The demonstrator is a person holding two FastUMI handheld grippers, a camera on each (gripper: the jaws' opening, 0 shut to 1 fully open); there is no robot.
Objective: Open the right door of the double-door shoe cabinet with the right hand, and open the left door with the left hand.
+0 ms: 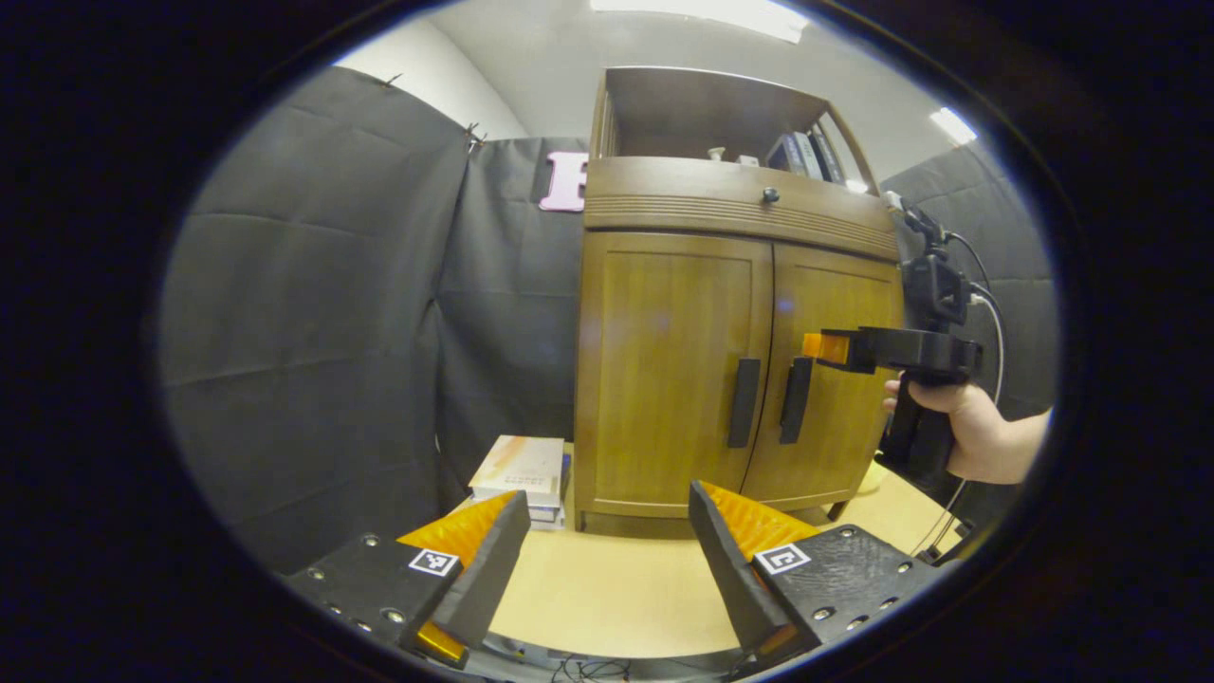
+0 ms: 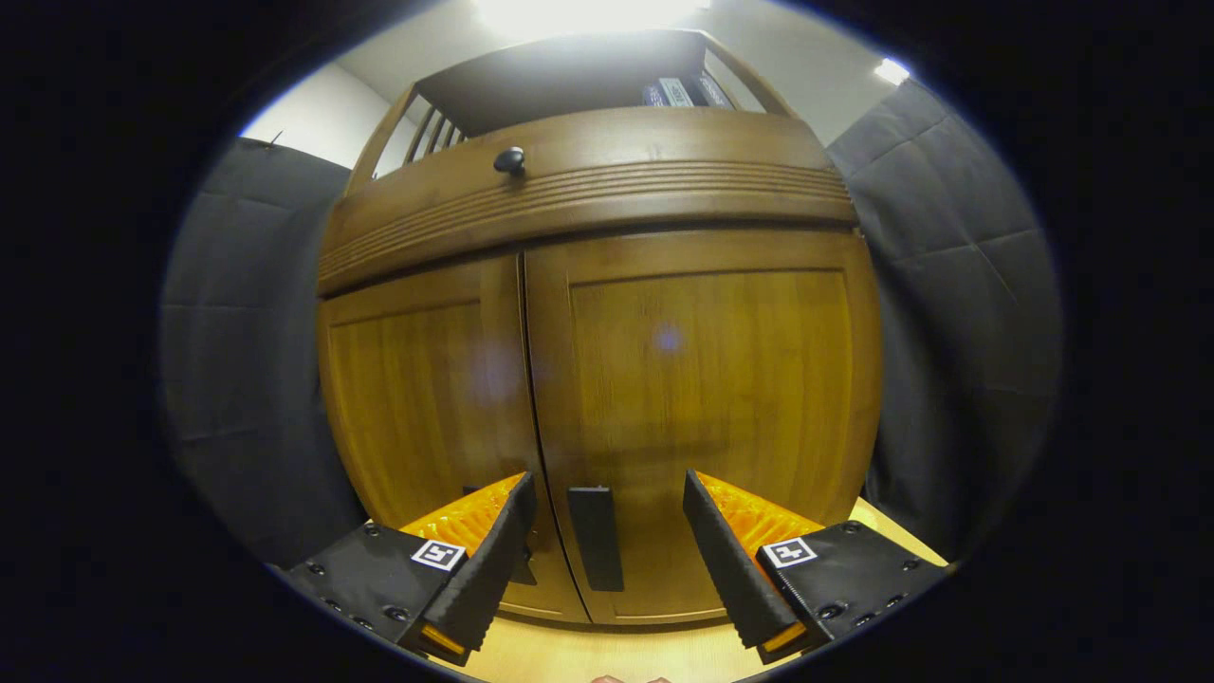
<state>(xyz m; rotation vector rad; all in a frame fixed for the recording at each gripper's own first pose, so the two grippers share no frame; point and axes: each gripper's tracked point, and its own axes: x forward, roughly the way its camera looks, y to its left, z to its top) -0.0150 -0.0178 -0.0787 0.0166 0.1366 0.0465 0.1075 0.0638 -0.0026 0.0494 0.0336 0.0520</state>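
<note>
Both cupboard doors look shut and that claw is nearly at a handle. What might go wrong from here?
1. The two handles sit close together: the right claw, open around the right door's handle, might catch the left handle.
2. The handle is slim and may slip out if the fingers close unevenly.
3. The left claw waits out front, possibly where the right door swings.

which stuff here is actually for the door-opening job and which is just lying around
For the job: right door; its handle; left door; its handle; right gripper, open around the right handle; left gripper, open, held back.

Lying about: stacked books beside the cabinet; drawer knob; shelf items.
</note>
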